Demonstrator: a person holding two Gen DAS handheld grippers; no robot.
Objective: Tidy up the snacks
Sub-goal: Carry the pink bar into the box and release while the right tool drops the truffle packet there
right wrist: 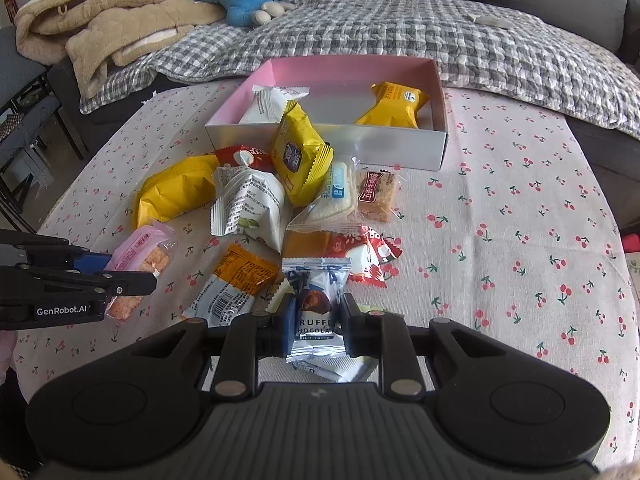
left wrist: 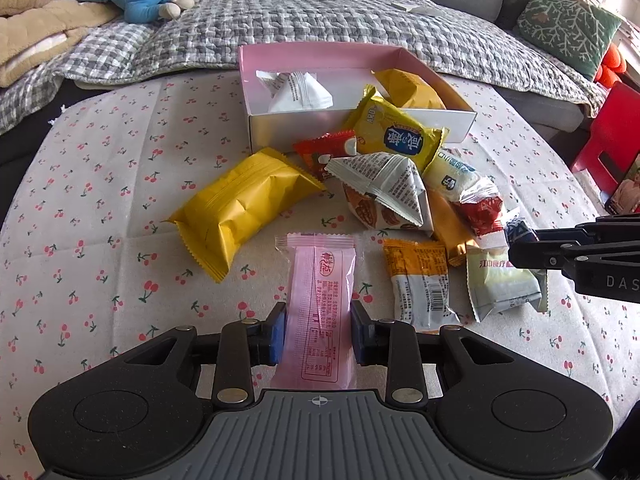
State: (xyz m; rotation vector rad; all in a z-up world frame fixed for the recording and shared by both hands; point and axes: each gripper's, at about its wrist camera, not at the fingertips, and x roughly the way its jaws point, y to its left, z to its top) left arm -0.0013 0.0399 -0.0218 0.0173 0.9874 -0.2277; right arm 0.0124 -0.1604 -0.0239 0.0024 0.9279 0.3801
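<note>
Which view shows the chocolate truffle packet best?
The right wrist view: the truffle packet sits centred between the right gripper pads, printing legible. The left wrist view shows only a dark corner of it beside that gripper's fingers at the right edge.

A pink snack packet [left wrist: 318, 312] is long and see-through, with red writing on it. It is pinched at its sides and points away toward the pile. A small chocolate packet [right wrist: 316, 312] is silver and dark blue with a brown ball drawn on it. It is pinched too, and it stands upright.

The pink box [right wrist: 438, 92] is open and sits at the far side of the bench. Inside lie a white packet [left wrist: 298, 92] on the left and a yellow packet [right wrist: 394, 106] on the right.

More snacks lie in a heap just in front of the box. A big yellow packet [left wrist: 240, 210] lies at the left of the heap. Another yellow packet with a blue circle [left wrist: 396, 136] leans on the box's front wall.
</note>
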